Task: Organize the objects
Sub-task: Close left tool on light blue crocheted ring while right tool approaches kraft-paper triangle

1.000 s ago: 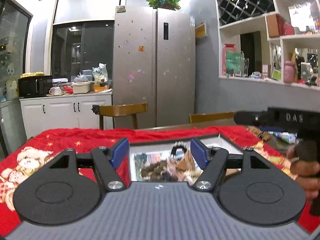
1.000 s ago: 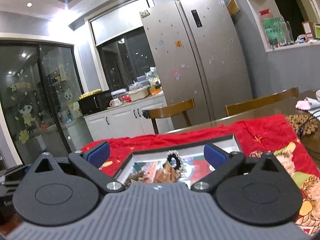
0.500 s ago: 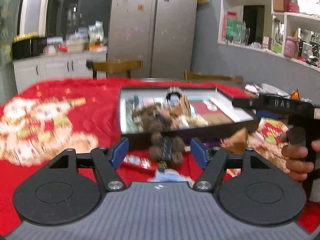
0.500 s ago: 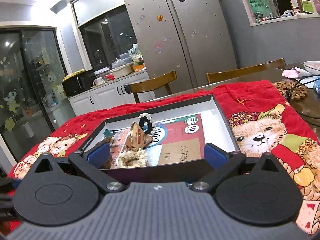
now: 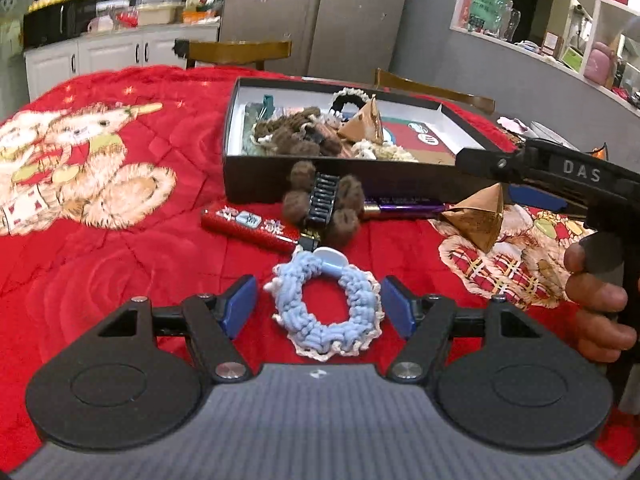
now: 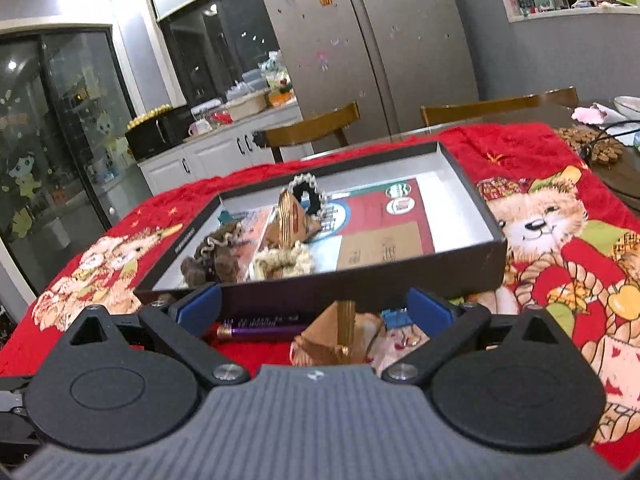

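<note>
A: Left gripper (image 5: 314, 306) is open, jaws straddling the light blue scrunchie (image 5: 326, 314) on the red blanket, just in front of the black box (image 5: 256, 184). Pads aren't touching it.

B: Right gripper (image 6: 314, 310)?

A: Open as well, with the gold pyramid packet (image 6: 340, 338) between its jaws, just in front of that box.

B: Risks?

A: The scrunchie's soft; a shallow close could pinch only its frill and drop it. The fluffy brown hair claw (image 5: 322, 204) lies just past it and could get dragged along.

B: Versus a second ago?

A: Both views showed the fridge and kitchen; now they've tipped down onto the blanket, closer to the items.
</note>
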Motion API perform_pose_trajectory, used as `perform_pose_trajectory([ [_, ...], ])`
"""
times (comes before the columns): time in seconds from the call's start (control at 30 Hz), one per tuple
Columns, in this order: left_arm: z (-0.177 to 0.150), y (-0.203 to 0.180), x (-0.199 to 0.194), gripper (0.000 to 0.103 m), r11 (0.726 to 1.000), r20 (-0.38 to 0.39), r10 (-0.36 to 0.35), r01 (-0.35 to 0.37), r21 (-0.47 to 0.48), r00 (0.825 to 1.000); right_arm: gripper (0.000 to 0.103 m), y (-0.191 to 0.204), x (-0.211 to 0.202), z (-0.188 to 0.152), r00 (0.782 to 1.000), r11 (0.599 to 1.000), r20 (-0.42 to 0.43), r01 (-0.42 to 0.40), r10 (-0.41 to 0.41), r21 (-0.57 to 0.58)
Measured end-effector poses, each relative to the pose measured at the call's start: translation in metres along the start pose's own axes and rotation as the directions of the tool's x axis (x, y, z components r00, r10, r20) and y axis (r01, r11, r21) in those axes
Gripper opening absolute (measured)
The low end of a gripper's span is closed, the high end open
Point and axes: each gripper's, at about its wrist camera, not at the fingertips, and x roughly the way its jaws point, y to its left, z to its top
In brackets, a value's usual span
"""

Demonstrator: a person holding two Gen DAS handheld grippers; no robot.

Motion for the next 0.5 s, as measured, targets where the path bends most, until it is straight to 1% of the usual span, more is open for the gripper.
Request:
perform_pose_trajectory([
  [0.1,-0.003,-0.005,0.001,0.073,0.999,0.0,0.005,-0.005,0.045,1.0,0.101,0.0,0.004,-0.003,1.0,1.0,-0.028,-0.001,0.001,-0.004],
  [0.17,-0.003,-0.007,0.003,0.073,0.999,0.005,0.011,-0.011,0.053,1.0,0.101,0.0,0.008,-0.005,0.999,1.0,-0.047,-0.009,0.009,0.005],
  [0.23,-0.004,-0.008,0.004,0.073,0.998,0.015,0.017,-0.018,0.062,1.0,0.098,-0.001,0.012,-0.008,0.998,1.0,-0.059,-0.01,0.011,0.012],
  [0.3,-0.004,-0.01,0.006,0.073,0.996,0.016,0.028,-0.029,0.08,0.999,0.092,-0.003,0.017,-0.01,0.996,1.0,-0.089,-0.003,0.005,0.017],
  [0.37,-0.005,-0.01,0.006,0.073,0.996,0.022,0.03,-0.032,0.079,0.999,0.089,-0.005,0.021,-0.012,0.994,1.0,-0.114,0.004,0.0,0.031],
  [0.5,-0.005,-0.009,0.007,0.073,0.997,0.022,0.032,-0.033,0.072,0.999,0.087,-0.005,0.02,-0.012,0.994,0.999,-0.105,0.002,0.001,0.034],
])
